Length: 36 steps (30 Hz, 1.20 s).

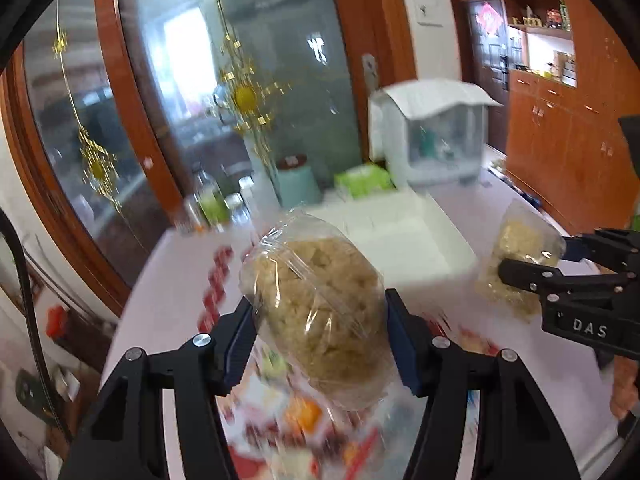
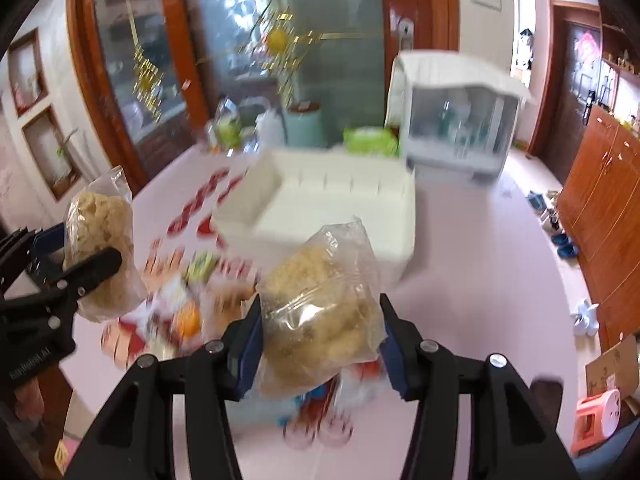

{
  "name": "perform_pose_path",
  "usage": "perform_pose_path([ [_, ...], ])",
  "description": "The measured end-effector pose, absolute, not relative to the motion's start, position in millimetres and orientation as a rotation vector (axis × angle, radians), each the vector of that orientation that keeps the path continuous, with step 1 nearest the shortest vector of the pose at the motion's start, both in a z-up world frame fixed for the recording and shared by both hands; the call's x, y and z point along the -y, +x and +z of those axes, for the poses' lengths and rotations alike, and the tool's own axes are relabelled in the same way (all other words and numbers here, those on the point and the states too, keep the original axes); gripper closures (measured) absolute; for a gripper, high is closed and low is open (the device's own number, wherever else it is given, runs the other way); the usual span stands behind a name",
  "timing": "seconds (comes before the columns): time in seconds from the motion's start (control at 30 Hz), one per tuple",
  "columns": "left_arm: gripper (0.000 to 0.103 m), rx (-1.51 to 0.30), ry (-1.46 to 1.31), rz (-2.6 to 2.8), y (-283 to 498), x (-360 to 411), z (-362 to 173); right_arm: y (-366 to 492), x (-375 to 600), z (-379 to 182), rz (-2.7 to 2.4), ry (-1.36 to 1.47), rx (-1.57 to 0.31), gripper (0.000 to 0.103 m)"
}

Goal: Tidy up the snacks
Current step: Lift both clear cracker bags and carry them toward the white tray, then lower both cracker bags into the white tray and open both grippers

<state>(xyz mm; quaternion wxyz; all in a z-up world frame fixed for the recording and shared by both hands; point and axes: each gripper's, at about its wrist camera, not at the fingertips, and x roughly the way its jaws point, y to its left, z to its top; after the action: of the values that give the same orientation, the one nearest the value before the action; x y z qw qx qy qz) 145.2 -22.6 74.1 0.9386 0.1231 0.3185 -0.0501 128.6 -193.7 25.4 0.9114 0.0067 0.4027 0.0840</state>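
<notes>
My left gripper [image 1: 320, 344] is shut on a clear bag of tan puffed snack [image 1: 320, 308], held above the pink table. It also shows at the left of the right wrist view [image 2: 80, 264] with its bag [image 2: 100, 240]. My right gripper [image 2: 320, 344] is shut on a second clear bag of the same snack [image 2: 320, 316]; it shows at the right of the left wrist view [image 1: 532, 264] with its bag [image 1: 516, 264]. A white divided bin [image 2: 320, 216] stands just beyond both bags. Several small snack packets [image 2: 180, 300] lie blurred on the table below.
A clear-fronted white cabinet [image 2: 460, 132] stands behind the bin at the right. A green tissue box [image 2: 370, 140], a teal canister [image 2: 304, 124] and bottles [image 2: 228, 128] line the table's far edge before a glass door. Wooden cupboards [image 2: 600, 200] and shoes lie right.
</notes>
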Motion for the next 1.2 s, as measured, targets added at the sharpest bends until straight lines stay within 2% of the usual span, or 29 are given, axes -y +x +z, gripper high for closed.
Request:
perform_pose_path([
  [0.17,0.044,-0.648,0.221,-0.083,217.5,29.6,77.5,203.0,196.3,43.1,0.102,0.026,-0.81,0.051],
  [0.33,0.041,-0.63,0.209,-0.043,275.3,38.8,59.3,274.6,195.1,31.8,0.047,0.032,-0.853,0.05],
  [0.4,0.019,-0.641,0.207,-0.037,290.2,43.6,48.7,300.9,196.5,22.9,0.027,0.026,-0.863,0.047],
  [0.43,0.001,-0.67,0.212,-0.04,302.1,45.9,40.4,312.1,196.8,18.6,0.006,0.016,-0.871,0.047],
  [0.57,0.0,-0.728,0.194,-0.064,318.8,48.3,22.9,338.0,202.8,-4.4,-0.03,0.032,-0.937,0.044],
  [0.73,0.0,-0.693,0.122,-0.063,318.2,45.7,29.5,335.3,201.7,-8.1,-0.009,0.024,-0.93,0.036],
  [1.0,0.0,-0.562,0.063,-0.032,287.8,44.7,83.7,312.6,197.5,33.7,-0.006,-0.079,-0.846,0.036],
  [1.2,0.0,-0.527,0.068,-0.044,254.0,49.1,114.4,285.7,196.4,74.9,-0.059,-0.208,-0.808,0.036],
])
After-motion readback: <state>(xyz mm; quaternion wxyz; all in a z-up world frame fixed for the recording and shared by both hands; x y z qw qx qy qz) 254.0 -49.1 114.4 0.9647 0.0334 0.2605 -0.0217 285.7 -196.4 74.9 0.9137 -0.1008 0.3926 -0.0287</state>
